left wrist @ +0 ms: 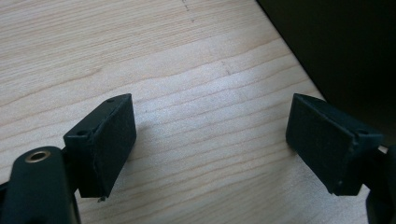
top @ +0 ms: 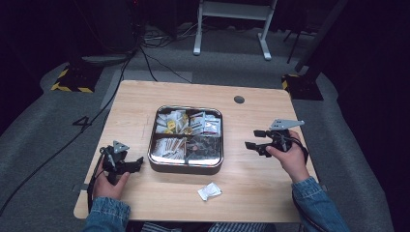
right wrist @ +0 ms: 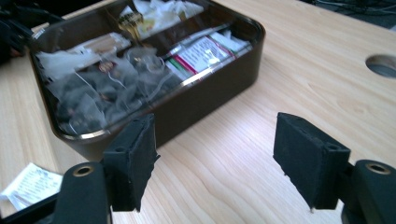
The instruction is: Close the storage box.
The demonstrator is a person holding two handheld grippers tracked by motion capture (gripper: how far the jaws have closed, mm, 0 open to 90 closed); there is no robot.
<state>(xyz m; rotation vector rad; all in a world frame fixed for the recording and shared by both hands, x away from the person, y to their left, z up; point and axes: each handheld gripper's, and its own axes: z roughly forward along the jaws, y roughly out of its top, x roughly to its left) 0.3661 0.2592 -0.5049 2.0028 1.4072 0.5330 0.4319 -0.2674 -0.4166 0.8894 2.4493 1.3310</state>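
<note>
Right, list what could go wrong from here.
1. The white packet lies near the table's front edge; a clumsy pinch by the right claw could push it off.
2. The tin box is crammed with loose tea bags; a reach in may snag strings and drag out extras.
3. The left claw rests close to the box wall and might nudge it.

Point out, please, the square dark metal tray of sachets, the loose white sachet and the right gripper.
square dark metal tray (top: 186,166), high view, near wall.
loose white sachet (top: 209,191), high view, middle.
right gripper (top: 251,138), high view, between its fingertips.

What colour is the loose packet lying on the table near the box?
White packet, clearest in the high view.
</note>
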